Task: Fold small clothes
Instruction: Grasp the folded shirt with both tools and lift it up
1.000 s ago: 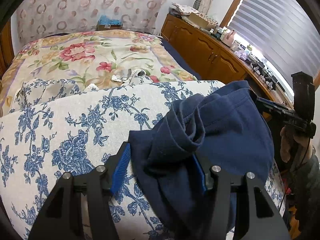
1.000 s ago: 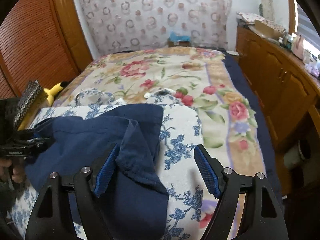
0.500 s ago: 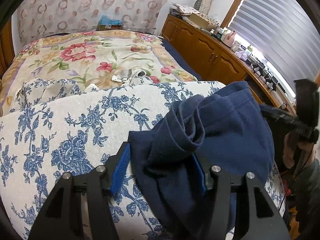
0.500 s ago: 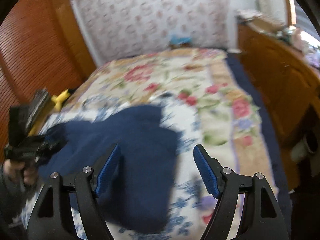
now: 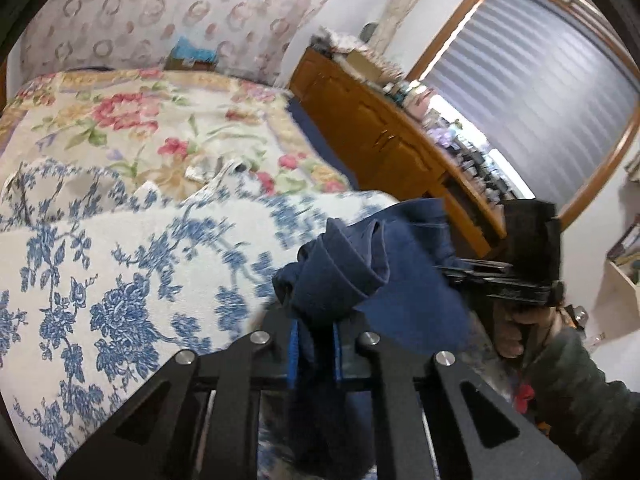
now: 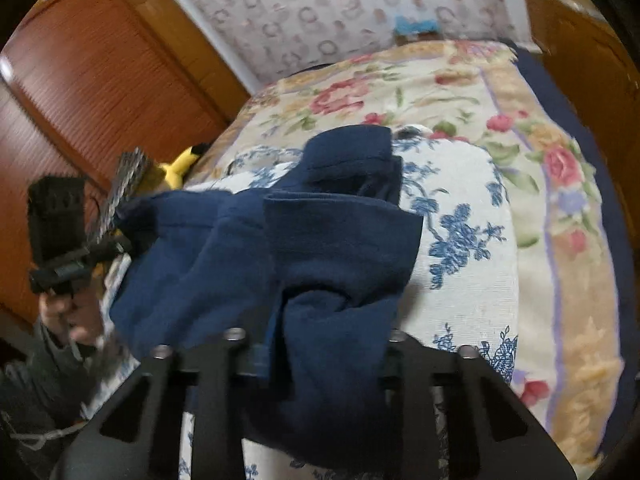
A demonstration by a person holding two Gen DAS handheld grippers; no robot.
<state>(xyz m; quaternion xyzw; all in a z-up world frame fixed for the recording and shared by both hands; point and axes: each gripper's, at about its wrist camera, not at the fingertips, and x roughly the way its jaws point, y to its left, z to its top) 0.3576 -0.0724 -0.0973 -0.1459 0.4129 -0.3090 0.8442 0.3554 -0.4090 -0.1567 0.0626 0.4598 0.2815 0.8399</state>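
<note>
The left gripper (image 5: 314,350) has its blue pads (image 5: 293,350) pinched tight on a bunched fold of the dark blue cloth (image 5: 360,280). The jaws are closing, with the cloth between them. The right gripper (image 6: 320,348) is closing too, and a thick lump of the same cloth (image 6: 304,248) fills the gap. Its pads are hidden under the cloth, but they look pressed on it.

The cloth is a small dark blue garment. It lies crumpled on the near end of the bed, on the white cover with blue flowers (image 5: 120,272). Part of it lifts off the cover between the two grippers. Farther away is a blanket with red roses (image 5: 132,120). A yellow toy (image 6: 180,164) sits at the far left edge of the bed, and a wooden cabinet (image 5: 360,120) stands on the right.

What could go wrong? Each gripper holds a thick wad, not a flat edge. If the hands pull apart, the cloth may stay twisted and fold crooked. A layer could also slip out, because the wad is lumpy.

I can read no words or labels anywhere; the pictures are too blurry.
</note>
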